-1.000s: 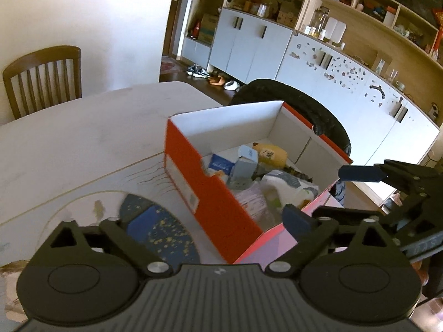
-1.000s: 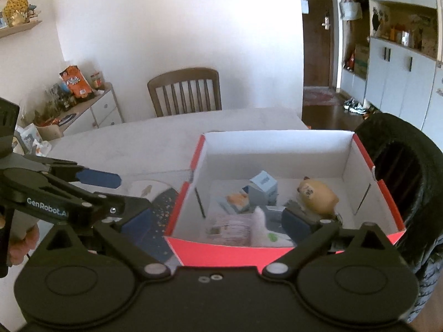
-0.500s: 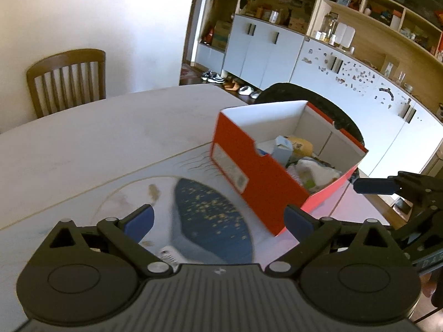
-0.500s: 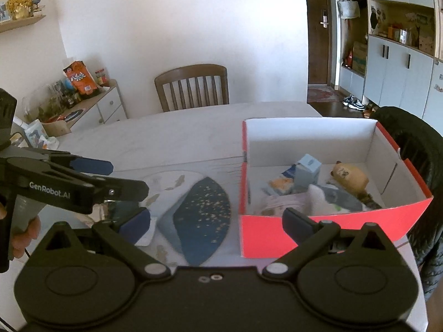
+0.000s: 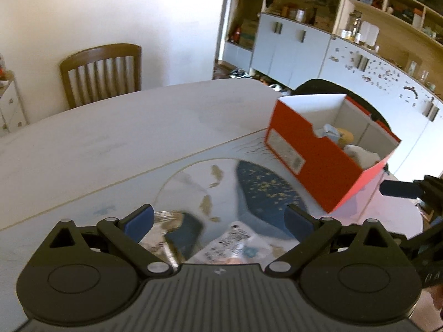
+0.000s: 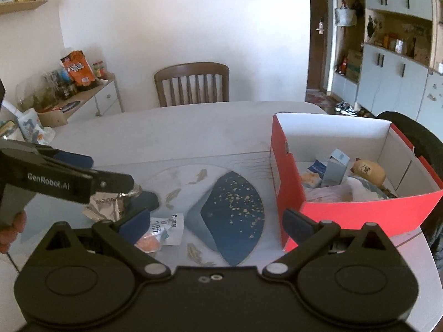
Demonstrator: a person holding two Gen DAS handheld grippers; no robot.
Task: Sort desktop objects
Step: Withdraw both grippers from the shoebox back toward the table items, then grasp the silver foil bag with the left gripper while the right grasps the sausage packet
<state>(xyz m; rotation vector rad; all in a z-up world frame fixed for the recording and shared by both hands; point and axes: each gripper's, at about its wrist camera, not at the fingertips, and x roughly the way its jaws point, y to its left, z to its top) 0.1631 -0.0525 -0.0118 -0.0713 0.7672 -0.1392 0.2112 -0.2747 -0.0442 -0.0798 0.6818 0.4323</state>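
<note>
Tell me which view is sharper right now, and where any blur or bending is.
Right wrist view is sharper: the red box and pouch have crisp edges. Left wrist view is motion-smeared, worst on the pouch between its fingers. Both are fisheye, so the table edge bows.

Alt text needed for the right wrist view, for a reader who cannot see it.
The right gripper, jaws open and empty, hangs over a table mat, with a red box of sorted items to its right. At left, the left gripper hovers over a crumpled wrapper, beside a small white pouch.
</note>
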